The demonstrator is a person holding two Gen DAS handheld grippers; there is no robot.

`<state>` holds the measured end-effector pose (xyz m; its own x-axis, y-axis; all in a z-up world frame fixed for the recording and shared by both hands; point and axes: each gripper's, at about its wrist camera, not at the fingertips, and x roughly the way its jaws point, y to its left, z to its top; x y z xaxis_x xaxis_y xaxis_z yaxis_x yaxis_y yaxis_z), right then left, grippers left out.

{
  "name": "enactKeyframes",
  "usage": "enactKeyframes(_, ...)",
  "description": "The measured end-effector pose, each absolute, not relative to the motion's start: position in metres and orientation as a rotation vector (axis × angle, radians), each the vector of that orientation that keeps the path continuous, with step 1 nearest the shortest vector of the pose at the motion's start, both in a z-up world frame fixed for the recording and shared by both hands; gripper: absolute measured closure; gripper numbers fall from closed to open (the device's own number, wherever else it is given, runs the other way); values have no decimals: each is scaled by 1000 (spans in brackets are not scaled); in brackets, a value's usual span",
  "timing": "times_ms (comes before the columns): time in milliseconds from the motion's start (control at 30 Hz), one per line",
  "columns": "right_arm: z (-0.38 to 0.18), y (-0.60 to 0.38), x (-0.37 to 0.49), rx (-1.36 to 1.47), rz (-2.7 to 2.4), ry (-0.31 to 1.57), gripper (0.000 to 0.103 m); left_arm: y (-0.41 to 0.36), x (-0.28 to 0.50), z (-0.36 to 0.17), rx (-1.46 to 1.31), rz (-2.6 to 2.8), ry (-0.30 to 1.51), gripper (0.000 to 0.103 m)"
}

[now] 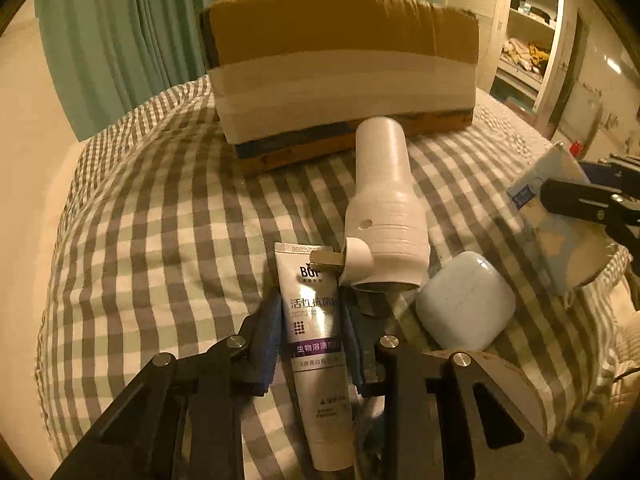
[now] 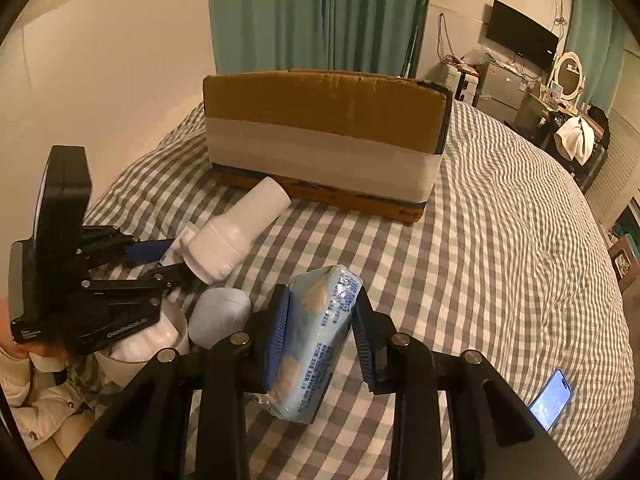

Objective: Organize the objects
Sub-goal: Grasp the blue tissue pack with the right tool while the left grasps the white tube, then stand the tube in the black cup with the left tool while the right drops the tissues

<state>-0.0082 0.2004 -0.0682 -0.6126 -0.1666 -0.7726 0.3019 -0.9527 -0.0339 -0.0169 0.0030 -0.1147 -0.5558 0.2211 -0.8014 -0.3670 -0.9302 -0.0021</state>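
My left gripper (image 1: 310,320) is shut on a silver and purple toothpaste tube (image 1: 316,344) on the checked bedspread. A white hair-dryer-like body (image 1: 384,216) lies just beyond it, with a pale blue rounded case (image 1: 466,306) to its right. My right gripper (image 2: 320,320) is shut on a light blue tissue pack (image 2: 316,340), held above the bed. The pack also shows at the right in the left wrist view (image 1: 560,216). A cardboard box (image 2: 324,140) with a white band stands at the back of the bed.
A phone (image 2: 551,400) lies on the bed at the right. A white bowl (image 2: 140,344) sits by the left gripper. The checked bedspread (image 2: 500,240) stretches to the right of the box. Furniture and a mirror stand at the far right.
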Motion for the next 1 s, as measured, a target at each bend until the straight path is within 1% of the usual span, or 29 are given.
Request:
enactKeyframes(67,-66,201,-8,1210,-2601,228,72,-1,-14,-106,-1238,2497,188,87)
enactKeyframes(133,-63,201,-6,1196,-2606,227,72,-2,-17,-99,-1212,2527,187,90)
enactKeyframes(233,-57,201,-4,1168,-2616,227,72,-9,-17,-82,-1149,2554,218,91)
enactKeyframes(400,-45,203,-1,1123,-2639,235,72,-19,-21,-75,-1132,2582,218,91)
enactKeyframes(533,-30,208,-4,1085,-2671,245,72,-31,-28,-42,-1054,2636,216,92)
enactKeyframes(633,-10,210,-9,1024,-2700,258,77,-30,-34,-7,-967,2678,245,92)
enactKeyframes(700,9,209,-13,966,-2718,274,78,-28,-43,10,-927,2692,238,92)
enactKeyframes(733,18,208,-15,938,-2720,268,81,-27,-49,19,-907,2699,230,92)
enactKeyframes(767,27,207,-20,915,-2715,260,93,-27,-53,27,-890,2703,228,92)
enactKeyframes(800,33,205,-25,909,-2710,277,100,-25,-58,32,-875,2706,230,92)
enactKeyframes(833,38,202,-30,903,-2710,299,101,-23,-64,38,-863,2707,231,92)
enactKeyframes(900,43,201,-42,878,-2709,286,101,-20,-75,45,-847,2700,229,92)
enactKeyframes(1000,32,198,-58,936,-2683,311,99,-14,-93,51,-841,2693,236,92)
